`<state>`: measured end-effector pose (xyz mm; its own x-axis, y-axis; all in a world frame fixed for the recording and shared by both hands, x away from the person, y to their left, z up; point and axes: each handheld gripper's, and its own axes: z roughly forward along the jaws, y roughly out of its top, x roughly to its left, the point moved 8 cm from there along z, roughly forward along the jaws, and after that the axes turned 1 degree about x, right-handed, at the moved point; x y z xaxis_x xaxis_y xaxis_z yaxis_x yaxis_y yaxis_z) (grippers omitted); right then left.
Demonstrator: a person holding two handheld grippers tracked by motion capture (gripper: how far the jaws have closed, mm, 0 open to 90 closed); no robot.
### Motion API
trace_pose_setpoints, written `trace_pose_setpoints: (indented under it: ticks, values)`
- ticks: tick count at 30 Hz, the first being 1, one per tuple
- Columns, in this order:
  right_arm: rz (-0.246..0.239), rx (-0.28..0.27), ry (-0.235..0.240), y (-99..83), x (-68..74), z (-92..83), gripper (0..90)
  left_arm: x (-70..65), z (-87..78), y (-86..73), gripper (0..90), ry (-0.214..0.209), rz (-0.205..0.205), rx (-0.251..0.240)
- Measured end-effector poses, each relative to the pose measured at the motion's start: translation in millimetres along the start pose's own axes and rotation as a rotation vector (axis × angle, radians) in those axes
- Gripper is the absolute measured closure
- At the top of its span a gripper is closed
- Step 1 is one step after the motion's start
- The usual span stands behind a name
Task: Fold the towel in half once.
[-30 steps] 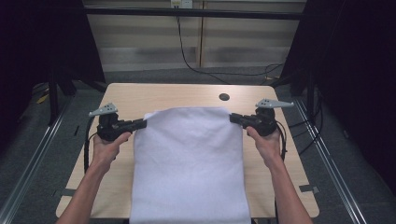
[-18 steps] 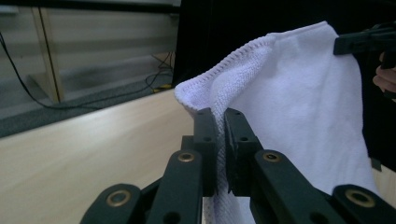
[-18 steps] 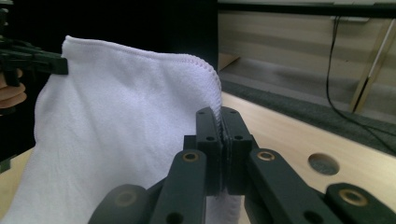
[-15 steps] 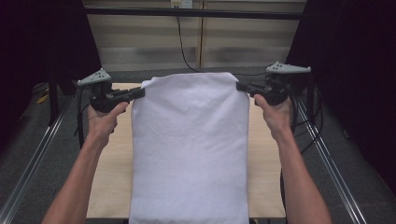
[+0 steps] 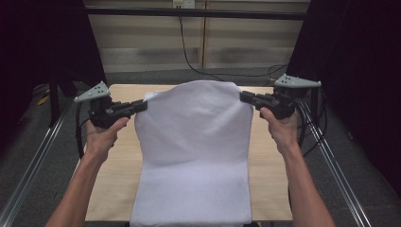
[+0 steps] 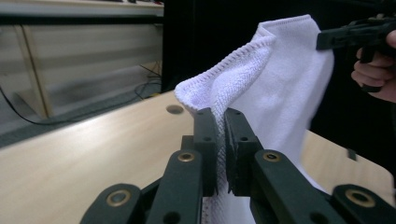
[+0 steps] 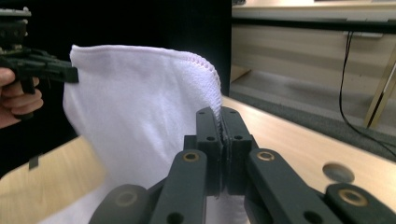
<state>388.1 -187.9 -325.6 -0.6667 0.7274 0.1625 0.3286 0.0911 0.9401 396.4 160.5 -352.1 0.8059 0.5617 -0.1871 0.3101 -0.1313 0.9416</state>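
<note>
The wooden table (image 5: 118,170) stands in a dark, curtained bay with a rail running along each long side and grey floor beyond. Bare wood is open to either side of the white towel (image 5: 191,156) — a wide strip toward the left edge and a narrower one toward the right edge. Cables trail over the floor past the far edge, and a small round hole (image 6: 174,109) sits in the tabletop near that far edge.

The towel's long axis runs from the near edge toward the far edge. Its near part lies flat on the wood, spilling just over the near edge, while the far part is lifted off the surface and hangs as a sheet with its top hem slightly bowed upward in the middle. The hemmed short edge faces up and away from the person.

The left tool (image 5: 140,106) has its jaws clamped on the towel's upper left corner; in the left gripper view the woven cloth is pinched between the two black jaws (image 6: 220,140). The right tool (image 5: 245,98) grips the upper right corner the same way, jaws pressed tight on the hem in the right gripper view (image 7: 221,135). Both tools point inward toward each other, held above the far half of the table — the towel stretched between them, each hand just outside its side edge.
</note>
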Motion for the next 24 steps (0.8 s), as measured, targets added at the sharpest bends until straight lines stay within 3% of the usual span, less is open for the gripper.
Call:
trace_pose_setpoints:
  ticks: [1,4,7,13,14,16,18,19,20,21,22,24]
  values:
    - [0.003,0.002,0.005,-11.2,2.6,-5.7,88.2,-1.1,-1.7,-5.2,84.8,0.003,0.013,0.013]
    - [0.013,0.001,0.019,-27.2,7.6,-13.9,88.2,-10.0,-8.8,-23.5,84.8,-0.014,-0.006,0.015]
    - [0.008,0.028,0.033,-47.3,17.0,-19.1,88.2,-18.4,-11.9,-43.2,84.8,-0.026,-0.011,0.054]
    - [0.004,0.066,0.046,-78.1,33.4,-32.2,88.2,-27.5,-21.5,-69.4,84.8,-0.050,-0.046,0.070]
    - [0.009,0.080,0.050,-89.4,39.2,-38.0,88.2,-33.7,-25.1,-81.4,84.8,-0.063,-0.059,0.081]
    - [0.008,0.100,0.057,-100.5,45.9,-43.5,88.3,-36.6,-26.0,-88.8,84.8,-0.063,-0.054,0.096]
    - [0.009,0.107,0.058,-106.4,48.6,-46.2,88.2,-43.5,-25.0,-106.7,84.8,-0.077,-0.052,0.137]
    - [0.014,0.129,0.064,-119.9,53.7,-50.7,88.2,-43.5,-24.7,-115.6,84.7,-0.056,-0.046,0.165]
    - [0.023,0.138,0.069,-127.9,56.4,-52.2,88.2,-49.7,-27.8,-127.1,84.8,-0.090,-0.074,0.165]
    - [0.027,0.156,0.070,-136.9,58.9,-53.3,88.2,-49.7,-27.8,-127.1,84.7,-0.090,-0.074,0.165]
    - [0.031,0.181,0.066,-146.8,61.2,-54.8,88.2,-54.2,-31.3,-141.1,84.7,-0.087,-0.066,0.208]
    - [0.064,0.206,0.081,-166.3,66.5,-56.8,88.2,-59.0,-34.0,-156.4,84.7,-0.108,-0.083,0.249]
